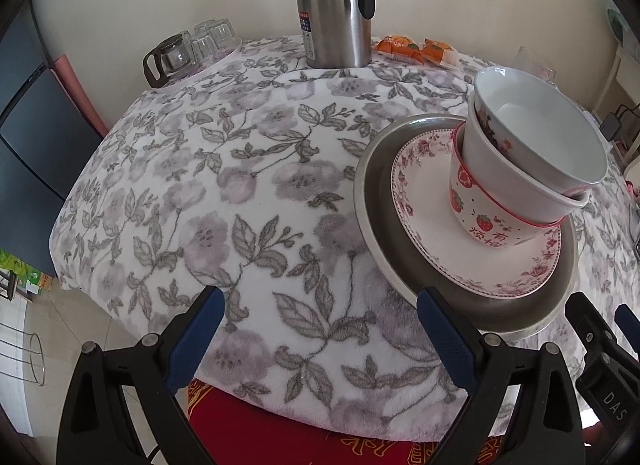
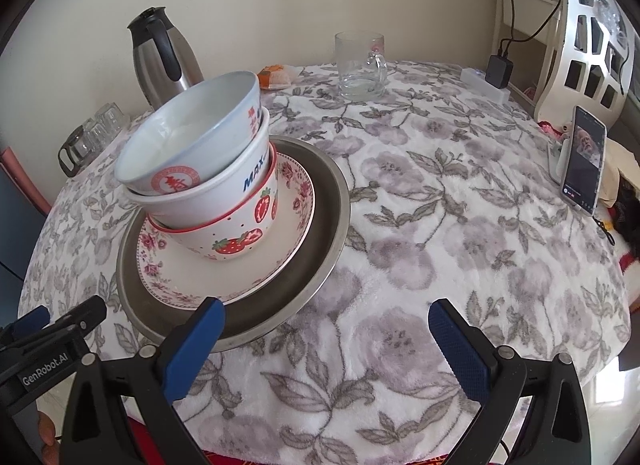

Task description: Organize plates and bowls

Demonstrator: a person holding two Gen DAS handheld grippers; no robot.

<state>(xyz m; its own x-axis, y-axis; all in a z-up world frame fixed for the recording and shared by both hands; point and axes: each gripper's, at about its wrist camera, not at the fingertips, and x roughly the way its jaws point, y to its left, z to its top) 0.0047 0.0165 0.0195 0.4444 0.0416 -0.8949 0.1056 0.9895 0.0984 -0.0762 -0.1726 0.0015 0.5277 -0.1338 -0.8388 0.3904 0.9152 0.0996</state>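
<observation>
Stack sits on the floral tablecloth [image 2: 440,193], reference = metal tray [image 2: 328,201]: floral plate [image 2: 192,277] lies inside the tray, strawberry bowl [image 2: 240,233] stands on the plate, white bowl [image 2: 224,189] is nested in it, top bowl [image 2: 188,137] is nested in that. The upper two bowls lean off vertical, toward the thermos [image 2: 164,61] side as the right wrist view shows it

Right gripper [image 2: 326,315] is at full spread with nothing between the pads; its left finger [image 2: 196,341] overlaps the tray's near rim in view, contact can't be confirmed. Left gripper [image 1: 322,307] is also wide apart and empty, its right finger [image 1: 444,333] just beside the tray's near rim on the other side

Handling judgement: bowls and plate look like glazed ceramic, so rigid, slick, chip-prone, and the full stack is likely heavy for a single pinch. Nested bowls are only loosely seated, so a tilt or jolt probably slides the top one out. Tray looks like thin steel with a raised lip, which is the best grab point: pinch the lip from opposite sides, one gripper each, and keep it level. For one bowl alone, clamp across its rim wall, not the smooth outer curve

Glass mug [image 2: 360,65] stands well beyond the tray, out of the way
</observation>
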